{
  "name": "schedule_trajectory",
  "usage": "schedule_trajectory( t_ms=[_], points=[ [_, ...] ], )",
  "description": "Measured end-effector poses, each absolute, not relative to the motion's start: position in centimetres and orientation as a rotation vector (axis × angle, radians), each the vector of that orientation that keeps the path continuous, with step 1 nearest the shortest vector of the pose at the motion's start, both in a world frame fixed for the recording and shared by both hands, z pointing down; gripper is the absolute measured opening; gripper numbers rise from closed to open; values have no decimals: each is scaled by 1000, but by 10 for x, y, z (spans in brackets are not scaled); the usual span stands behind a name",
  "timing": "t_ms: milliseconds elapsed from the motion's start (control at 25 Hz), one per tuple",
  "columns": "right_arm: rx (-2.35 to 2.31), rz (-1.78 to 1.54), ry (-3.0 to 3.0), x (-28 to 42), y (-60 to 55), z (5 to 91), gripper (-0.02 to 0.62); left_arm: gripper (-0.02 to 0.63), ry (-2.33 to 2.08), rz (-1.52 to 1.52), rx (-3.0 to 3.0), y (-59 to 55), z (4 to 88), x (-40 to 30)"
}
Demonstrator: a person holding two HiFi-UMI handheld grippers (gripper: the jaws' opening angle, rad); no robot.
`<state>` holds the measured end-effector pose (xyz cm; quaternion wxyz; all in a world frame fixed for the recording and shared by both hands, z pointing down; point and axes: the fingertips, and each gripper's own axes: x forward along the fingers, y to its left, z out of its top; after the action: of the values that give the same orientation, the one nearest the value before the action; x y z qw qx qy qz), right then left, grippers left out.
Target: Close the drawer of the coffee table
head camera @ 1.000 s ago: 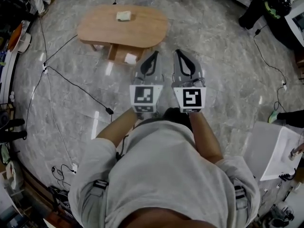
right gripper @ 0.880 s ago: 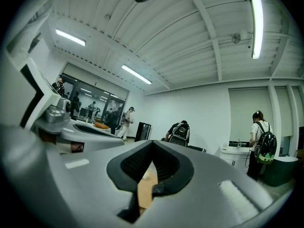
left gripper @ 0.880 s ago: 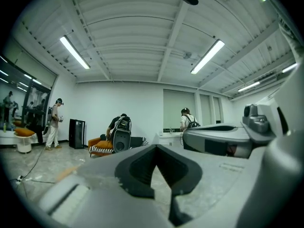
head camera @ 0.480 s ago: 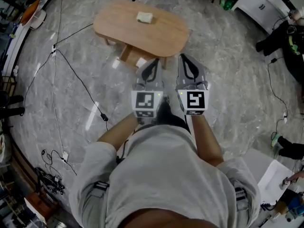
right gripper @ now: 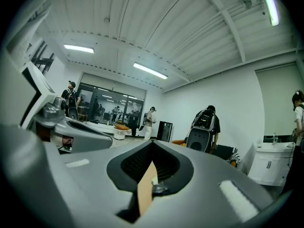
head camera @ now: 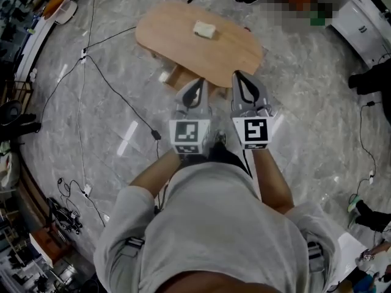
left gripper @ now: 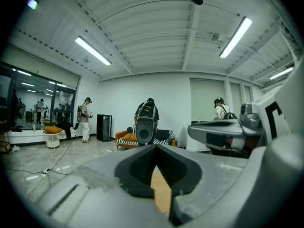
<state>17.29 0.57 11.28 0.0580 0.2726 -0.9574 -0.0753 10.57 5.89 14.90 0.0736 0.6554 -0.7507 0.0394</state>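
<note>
In the head view an oval wooden coffee table [head camera: 226,57] stands on the marble floor, with a small pale block [head camera: 204,30] on its top. Its open drawer [head camera: 181,78] sticks out from under the near edge, and something white [head camera: 164,77] lies at its left end. My left gripper [head camera: 197,83] is shut and empty, its tips just over the drawer's near side. My right gripper [head camera: 240,76] is shut and empty too, its tips at the table's near edge. Both point about level, side by side. The left gripper [left gripper: 154,148] and right gripper [right gripper: 152,146] views look out across the room.
Black cables [head camera: 116,90] trail over the floor left of the table. Shelves with clutter [head camera: 18,54] line the left wall, and white cabinets [head camera: 369,20] stand at the upper right. Several people [left gripper: 148,120] stand across the room in the gripper views.
The person has walked up to the table: it and its drawer now lie right at the gripper tips. Both grippers stayed shut, side by side.
</note>
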Motion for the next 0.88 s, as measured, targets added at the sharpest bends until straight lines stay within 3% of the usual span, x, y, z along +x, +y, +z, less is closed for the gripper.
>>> schedule_trajectory(
  t_ms=[480,880],
  points=[
    [770,-73,-2913,97,-20,142,8,20,-2216,240,1919,40,184,31],
    [1051,110,-2748,12,-39,199,8,20,-1898,353,2112,15,236,-70]
  ],
)
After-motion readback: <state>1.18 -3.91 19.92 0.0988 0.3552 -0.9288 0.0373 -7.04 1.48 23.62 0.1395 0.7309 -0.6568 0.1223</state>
